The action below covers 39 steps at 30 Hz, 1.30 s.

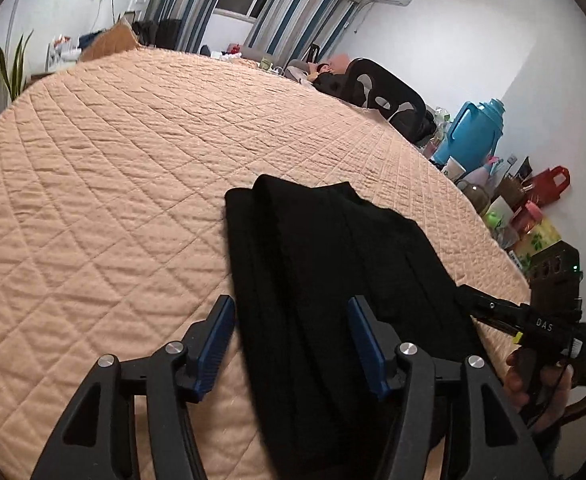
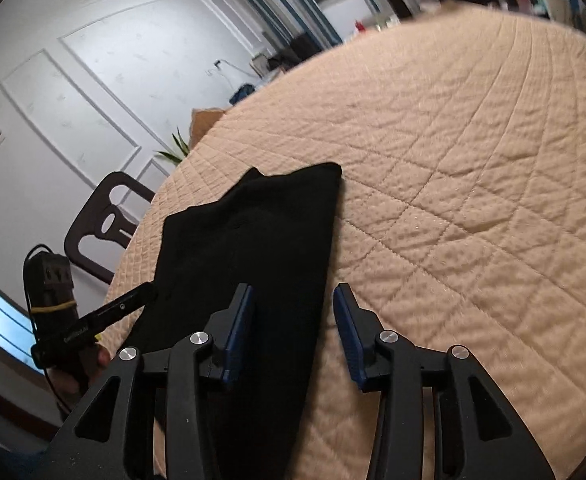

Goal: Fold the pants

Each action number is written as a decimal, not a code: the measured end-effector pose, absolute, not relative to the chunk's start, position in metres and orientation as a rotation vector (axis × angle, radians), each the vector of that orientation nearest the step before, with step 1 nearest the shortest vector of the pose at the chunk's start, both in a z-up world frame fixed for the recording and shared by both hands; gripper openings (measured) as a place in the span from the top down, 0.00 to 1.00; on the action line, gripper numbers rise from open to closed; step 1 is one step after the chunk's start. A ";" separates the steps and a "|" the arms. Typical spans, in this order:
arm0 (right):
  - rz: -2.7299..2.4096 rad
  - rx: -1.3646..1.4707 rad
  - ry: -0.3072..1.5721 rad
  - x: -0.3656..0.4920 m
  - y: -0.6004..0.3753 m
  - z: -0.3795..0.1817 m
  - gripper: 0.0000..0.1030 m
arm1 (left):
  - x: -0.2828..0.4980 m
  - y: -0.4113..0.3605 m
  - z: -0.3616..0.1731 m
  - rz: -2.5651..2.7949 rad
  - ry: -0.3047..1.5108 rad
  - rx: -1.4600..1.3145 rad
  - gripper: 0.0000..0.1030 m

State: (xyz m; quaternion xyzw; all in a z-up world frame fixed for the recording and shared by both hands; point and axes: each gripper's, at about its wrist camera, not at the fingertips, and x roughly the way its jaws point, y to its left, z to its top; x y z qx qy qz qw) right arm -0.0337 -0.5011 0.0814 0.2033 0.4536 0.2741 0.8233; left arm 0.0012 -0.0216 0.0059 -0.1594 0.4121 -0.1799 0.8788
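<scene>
Lying folded on the quilt (image 1: 113, 168), black pants (image 1: 325, 264) between both grippers' wide, empty jaws

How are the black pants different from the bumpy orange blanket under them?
The pants are plain black; the quilt is peach with stitched diamond lines. The pants are a narrow folded strip covering only a little of the quilt, while the quilt spreads across the whole surface. The pants lie between the open fingers of the left gripper and right gripper; the quilt stays flat underneath. Both are soft cloth.
</scene>
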 end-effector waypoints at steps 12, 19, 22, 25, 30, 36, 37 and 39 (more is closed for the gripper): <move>0.678 0.428 0.967 -0.058 -0.496 0.079 0.57 | -0.025 -0.026 0.004 -0.385 0.845 -0.361 0.40; 0.674 0.438 0.978 -0.039 -0.487 0.079 0.57 | 0.000 -0.034 0.005 -0.374 0.856 -0.366 0.38; 0.662 0.441 0.973 -0.043 -0.489 0.078 0.63 | -0.011 -0.034 0.004 -0.368 0.848 -0.352 0.39; 0.654 0.444 0.970 -0.049 -0.495 0.078 0.70 | -0.019 -0.033 0.005 -0.347 0.843 -0.332 0.46; 0.644 0.407 0.968 -0.044 -0.486 0.081 0.76 | -0.010 -0.034 0.007 -0.329 0.849 -0.327 0.59; 0.645 0.382 0.924 -0.050 -0.481 0.091 0.83 | -0.018 -0.039 0.018 -0.310 0.815 -0.275 0.72; 0.647 0.381 0.918 -0.051 -0.481 0.093 0.83 | -0.019 -0.039 0.020 -0.310 0.812 -0.270 0.73; 0.654 0.381 0.899 -0.053 -0.480 0.099 0.84 | -0.022 -0.040 0.025 -0.312 0.802 -0.257 0.75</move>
